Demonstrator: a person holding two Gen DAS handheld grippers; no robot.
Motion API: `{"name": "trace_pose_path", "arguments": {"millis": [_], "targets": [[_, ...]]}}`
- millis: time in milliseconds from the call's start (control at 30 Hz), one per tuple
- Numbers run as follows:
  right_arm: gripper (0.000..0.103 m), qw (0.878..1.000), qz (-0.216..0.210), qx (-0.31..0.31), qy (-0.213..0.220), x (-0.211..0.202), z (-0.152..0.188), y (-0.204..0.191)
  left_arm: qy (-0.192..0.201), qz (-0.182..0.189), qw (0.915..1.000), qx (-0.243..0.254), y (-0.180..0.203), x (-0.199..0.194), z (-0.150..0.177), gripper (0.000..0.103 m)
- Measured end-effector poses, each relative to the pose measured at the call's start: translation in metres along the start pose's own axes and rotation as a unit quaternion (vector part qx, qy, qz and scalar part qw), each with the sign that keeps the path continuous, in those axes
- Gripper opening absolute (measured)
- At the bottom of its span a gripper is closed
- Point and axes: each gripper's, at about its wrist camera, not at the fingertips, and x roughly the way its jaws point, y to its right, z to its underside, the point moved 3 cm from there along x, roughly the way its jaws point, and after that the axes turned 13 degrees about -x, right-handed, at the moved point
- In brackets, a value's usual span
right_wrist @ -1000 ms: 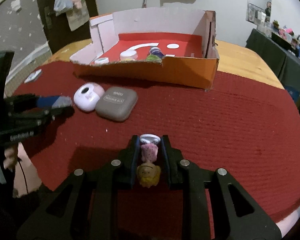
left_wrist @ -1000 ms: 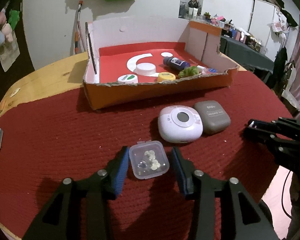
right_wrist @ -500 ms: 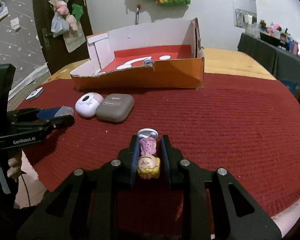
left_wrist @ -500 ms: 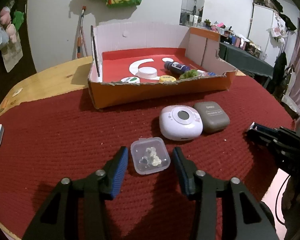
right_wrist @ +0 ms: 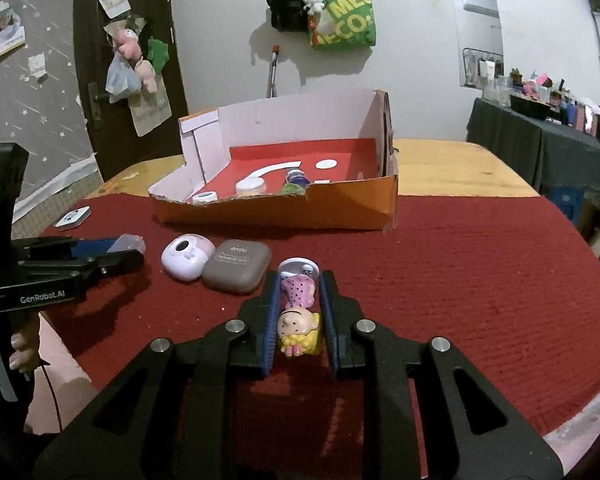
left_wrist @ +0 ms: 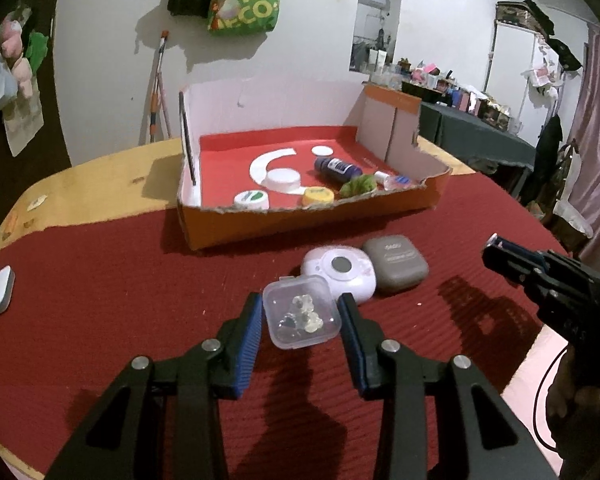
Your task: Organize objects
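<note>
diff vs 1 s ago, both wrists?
Left gripper has closed on the clear box and lifted it off the cloth. Right gripper has raised and tipped back the figurine it already gripped. Unchanged: white case, grey case, cardboard tray.

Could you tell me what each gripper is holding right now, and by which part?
Left gripper: the clear plastic box, clamped by its two opposite sides. Right gripper: the doll figurine, squeezed at its body and head sides.

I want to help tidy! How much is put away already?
Some is done: a blue bottle and small jars already lie in the box. Right now the left gripper holds a clear case, and the right gripper a doll. The pink case and grey case still wait on the cloth.
</note>
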Motion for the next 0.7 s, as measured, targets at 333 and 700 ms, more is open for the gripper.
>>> {"name": "trace_pose_path", "arguments": {"millis": [333,700], "targets": [[0.019,1.000,-0.001,-0.007,0.006,-0.002,-0.016,0.002,0.016,0.003,0.9999,0.004,0.001,-0.011,-0.018,0.040],[0.019,1.000,-0.013,-0.024,-0.007,0.031,-0.110,0.033,-0.010,0.003,0.9997,0.023,0.003,0.018,-0.098,0.040]]}}
